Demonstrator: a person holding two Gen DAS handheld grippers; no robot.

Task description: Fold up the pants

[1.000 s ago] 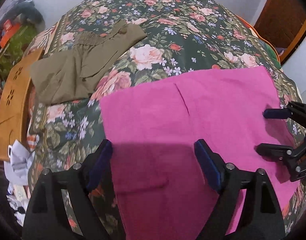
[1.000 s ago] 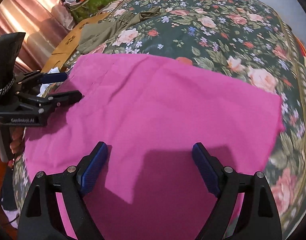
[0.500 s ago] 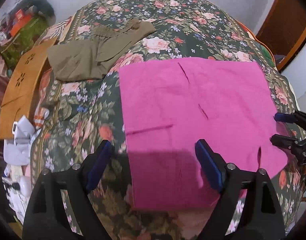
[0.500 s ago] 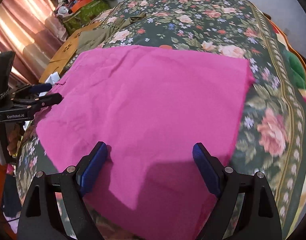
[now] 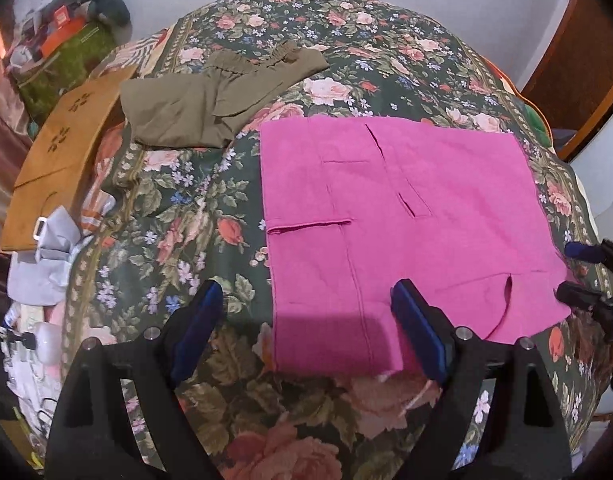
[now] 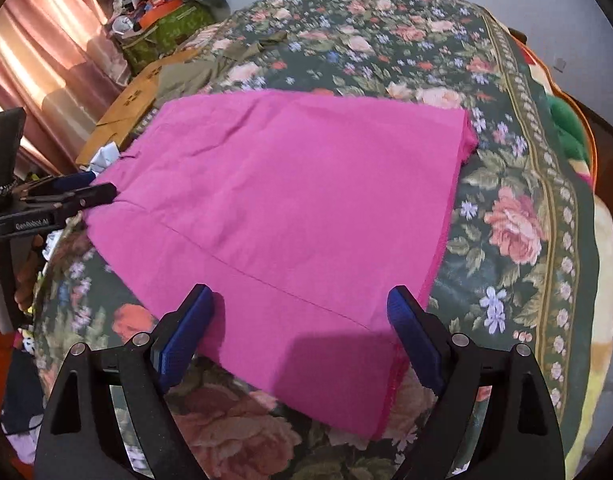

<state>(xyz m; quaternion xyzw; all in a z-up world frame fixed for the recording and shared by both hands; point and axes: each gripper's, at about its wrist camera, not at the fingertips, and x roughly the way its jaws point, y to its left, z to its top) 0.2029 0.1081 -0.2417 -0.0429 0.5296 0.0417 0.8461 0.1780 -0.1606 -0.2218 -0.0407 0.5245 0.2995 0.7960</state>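
Pink pants [image 5: 386,216] lie flat on the floral bedspread [image 5: 194,216], folded into a wide rectangle with pocket slits showing. My left gripper [image 5: 306,300] hovers open over their near left edge, its blue pads apart with nothing between them. In the right wrist view the pink pants [image 6: 298,200] spread out ahead, and my right gripper [image 6: 298,300] hangs open above their near edge, holding nothing. Each gripper shows in the other's view: the right gripper [image 5: 566,270] by the cloth's right corner, the left gripper [image 6: 100,186] by its left corner.
An olive garment [image 5: 210,108] lies crumpled at the far left of the bed. A brown board [image 5: 62,152] leans at the bed's left edge beside white clutter [image 5: 42,256]. A green box with piled things [image 6: 166,24] stands by the curtain. A wooden door [image 5: 582,56] is at the right.
Both grippers have drawn back and risen from the pink pants, which now lie farther ahead with more bedspread showing. Both stayed open.
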